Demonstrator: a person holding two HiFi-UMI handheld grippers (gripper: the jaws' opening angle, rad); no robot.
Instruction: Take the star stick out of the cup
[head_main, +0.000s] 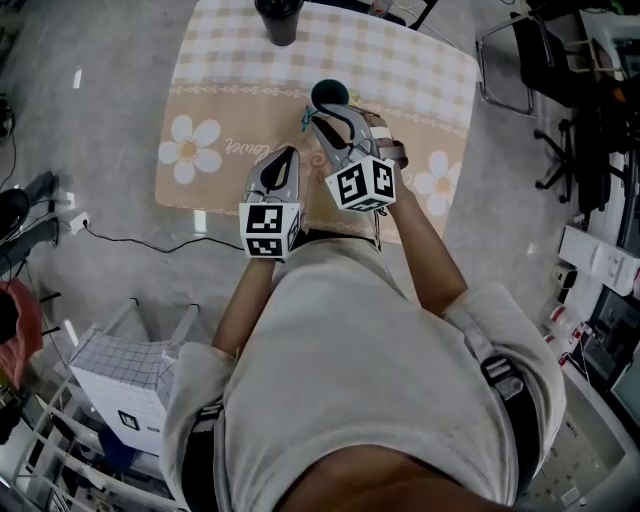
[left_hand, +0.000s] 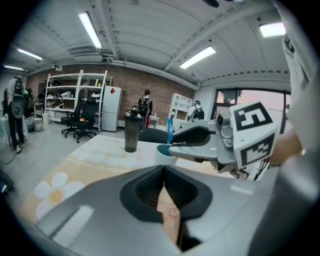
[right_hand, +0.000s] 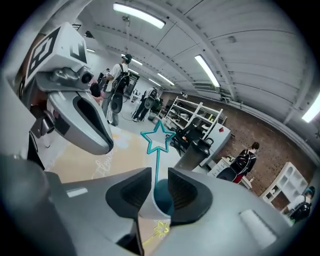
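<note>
Tablecloth (head_main: 230, 70), cup (head_main: 329, 94) partly behind right claw (head_main: 321, 120)

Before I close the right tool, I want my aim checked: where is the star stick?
In the right gripper view, the star stick stands in the cup between the right tool's open jaws, dark tumbler just behind.

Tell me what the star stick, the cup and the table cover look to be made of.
Star stick: probably plastic, since it is a thin, even teal rod with a clean hollow outline star.
Cup: smooth, white outside and teal inside. It could be ceramic or plastic; I can't tell which.
Table cover: matte printed cloth or vinyl, with checks and daisies.
</note>
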